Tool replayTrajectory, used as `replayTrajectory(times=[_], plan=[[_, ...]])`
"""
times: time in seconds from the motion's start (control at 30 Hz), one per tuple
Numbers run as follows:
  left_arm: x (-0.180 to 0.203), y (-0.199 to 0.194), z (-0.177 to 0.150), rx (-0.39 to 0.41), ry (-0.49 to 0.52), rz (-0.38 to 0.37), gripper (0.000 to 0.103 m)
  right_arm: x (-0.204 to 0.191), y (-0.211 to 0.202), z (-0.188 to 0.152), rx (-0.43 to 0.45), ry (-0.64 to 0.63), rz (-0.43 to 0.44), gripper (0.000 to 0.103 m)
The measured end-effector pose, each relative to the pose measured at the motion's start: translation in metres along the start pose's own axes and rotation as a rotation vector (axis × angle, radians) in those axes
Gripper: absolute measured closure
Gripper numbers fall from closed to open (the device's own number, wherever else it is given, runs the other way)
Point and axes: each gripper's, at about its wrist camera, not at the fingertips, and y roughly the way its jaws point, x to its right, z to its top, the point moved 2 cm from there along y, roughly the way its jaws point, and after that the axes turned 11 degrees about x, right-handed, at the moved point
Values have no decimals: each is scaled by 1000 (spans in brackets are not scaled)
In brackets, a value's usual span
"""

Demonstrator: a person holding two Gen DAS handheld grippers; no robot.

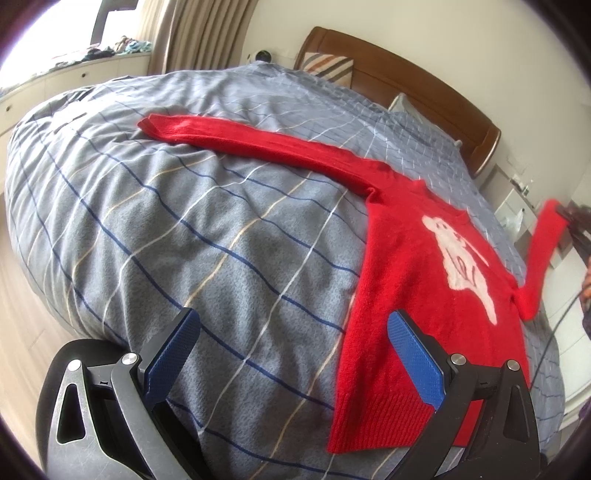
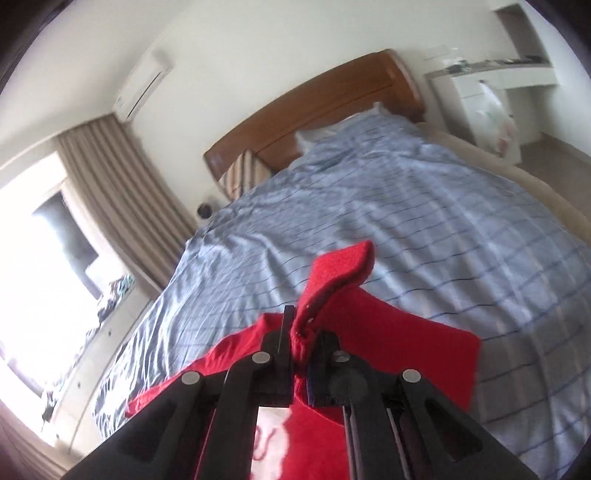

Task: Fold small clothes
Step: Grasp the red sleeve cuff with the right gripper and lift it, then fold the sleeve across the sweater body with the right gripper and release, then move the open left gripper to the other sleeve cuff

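A small red sweater [image 1: 413, 266] with a white animal design lies front up on a blue-grey checked bedspread [image 1: 207, 229]. One sleeve [image 1: 258, 144] stretches flat toward the far left. The other sleeve [image 1: 543, 251] is lifted off the bed at the right. My left gripper [image 1: 295, 347] is open and empty, just above the sweater's hem, its right finger over the red cloth. My right gripper [image 2: 304, 332] is shut on the raised sleeve's cuff [image 2: 336, 273], which sticks up between the fingers above the sweater body [image 2: 406, 350].
A wooden headboard [image 1: 406, 74] with a striped pillow [image 1: 328, 66] is at the far end of the bed. White drawers [image 1: 66, 81] and beige curtains [image 1: 192, 33] stand by the window. A white desk [image 2: 491, 96] is right of the bed.
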Motion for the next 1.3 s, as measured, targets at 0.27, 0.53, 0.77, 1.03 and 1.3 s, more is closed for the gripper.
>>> replayTrajectory(times=[0.27, 0.53, 0.77, 1.03, 1.3], plan=[[-1, 0, -1, -7, -7, -19, 1, -92, 125, -131, -364, -155, 99, 44], [3, 4, -3, -18, 2, -21, 1, -66, 42, -186, -437, -182, 276, 32], [17, 0, -7, -2, 74, -7, 1, 19, -92, -193, -267, -406, 65, 24], [30, 3, -4, 17, 160, 49, 1, 101, -165, -187, -68, -307, -248, 22], [43, 20, 15, 55, 270, 55, 1, 100, -166, -180, -42, -344, -260, 21]])
